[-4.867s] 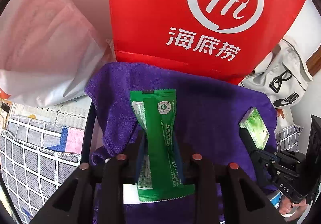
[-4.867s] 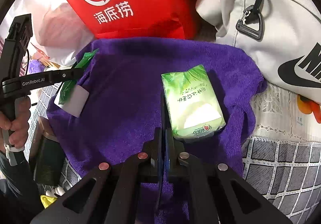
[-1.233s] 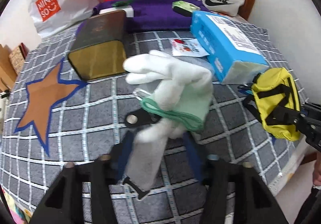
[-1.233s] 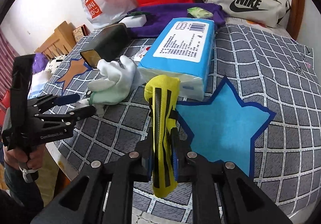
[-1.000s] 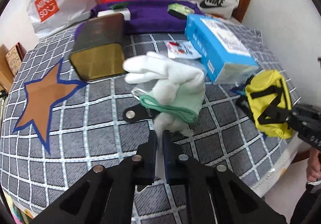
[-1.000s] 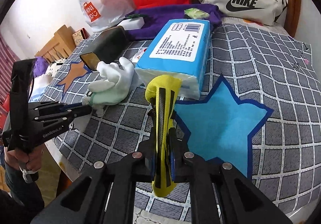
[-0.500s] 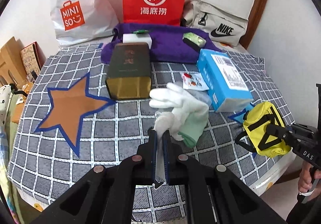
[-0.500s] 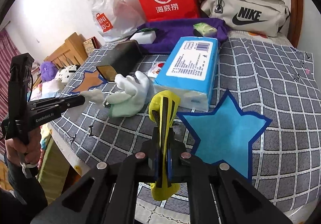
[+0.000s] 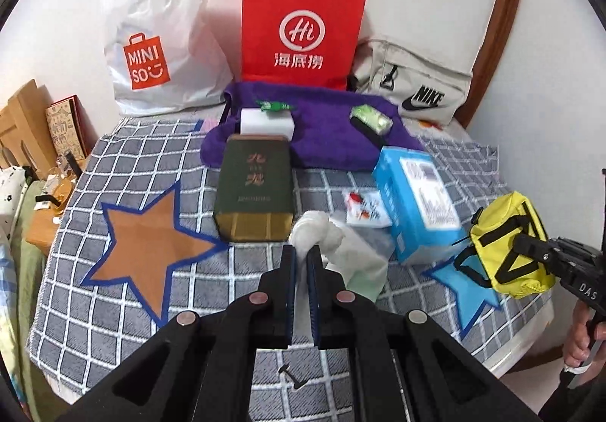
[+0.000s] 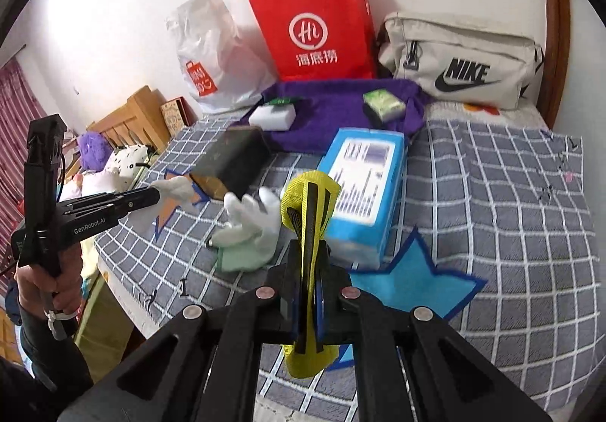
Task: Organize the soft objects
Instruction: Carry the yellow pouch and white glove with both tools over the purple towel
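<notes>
The glove point(image 9: 316, 232) is pinched in my left gripper point(image 9: 301, 263), whose jaws are closed on a white piece of it. In the right wrist view that piece point(image 10: 176, 187) hangs off the tips of the left gripper point(image 10: 151, 196) over the near edge of the bed, while a second white glove point(image 10: 252, 217) with a pale green cuff lies on the checked cover point(image 10: 492, 195), just beside the blue pack point(image 10: 363, 187). Whether the two are joined I cannot tell.

My right gripper point(image 10: 312, 251) is clamped narrow on the yellow pouch point(image 10: 308, 202), which stands on edge between the jaws, black straps facing me, its lower end drooping below them. From the left view the pouch point(image 9: 509, 244) hangs above the right edge of the bed, near the blue star point(image 9: 462, 289).

Farther back, the green tin point(image 9: 253, 187) lies beside the orange star point(image 9: 147, 248). The purple towel point(image 9: 329, 134) carries a white block point(image 9: 267, 123) and a small green packet point(image 9: 371, 117). A red bag point(image 9: 301, 32), a white Miniso bag point(image 9: 159, 43) and a Nike bag point(image 9: 416, 85) stand against the wall.
</notes>
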### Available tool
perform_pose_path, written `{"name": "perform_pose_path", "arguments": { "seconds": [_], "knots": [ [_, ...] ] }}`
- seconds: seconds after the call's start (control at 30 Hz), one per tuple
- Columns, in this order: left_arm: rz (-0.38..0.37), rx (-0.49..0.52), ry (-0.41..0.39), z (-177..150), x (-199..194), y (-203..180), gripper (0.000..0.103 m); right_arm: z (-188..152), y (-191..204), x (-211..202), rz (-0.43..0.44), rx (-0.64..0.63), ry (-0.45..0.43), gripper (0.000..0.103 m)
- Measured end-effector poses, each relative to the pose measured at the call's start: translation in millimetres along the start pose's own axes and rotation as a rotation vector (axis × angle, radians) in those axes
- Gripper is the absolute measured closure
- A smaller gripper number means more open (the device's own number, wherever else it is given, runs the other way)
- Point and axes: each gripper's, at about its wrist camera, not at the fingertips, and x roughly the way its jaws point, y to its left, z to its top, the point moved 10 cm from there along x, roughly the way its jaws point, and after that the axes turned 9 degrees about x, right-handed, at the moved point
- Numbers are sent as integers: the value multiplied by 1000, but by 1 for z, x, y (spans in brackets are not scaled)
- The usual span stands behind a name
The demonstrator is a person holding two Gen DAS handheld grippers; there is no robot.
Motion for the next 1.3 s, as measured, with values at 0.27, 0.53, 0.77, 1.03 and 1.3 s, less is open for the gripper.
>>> {"name": "perform_pose_path", "arguments": {
  "seconds": [0.27, 0.53, 0.77, 1.03, 1.3],
  "knots": [
    [11, -27, -25, 26, -2, 9, 96, 31, 1, 2, -3, 2, -20, 97],
    [23, -57, -45, 49, 0, 25, 96, 58, 3, 8, -7, -3, -40, 97],
    [10, -47, -50, 67, 6, 25, 96, 80, 3, 15, -17, -10, -47, 97],
    [-7, -23, -58, 90, 20, 19, 96, 101, -4, 23, -38, -7, -54, 97],
    [-27, -10, -48, 107, 43, 12, 96, 122, -20, 32, -64, 8, -59, 97]
  ]
}}
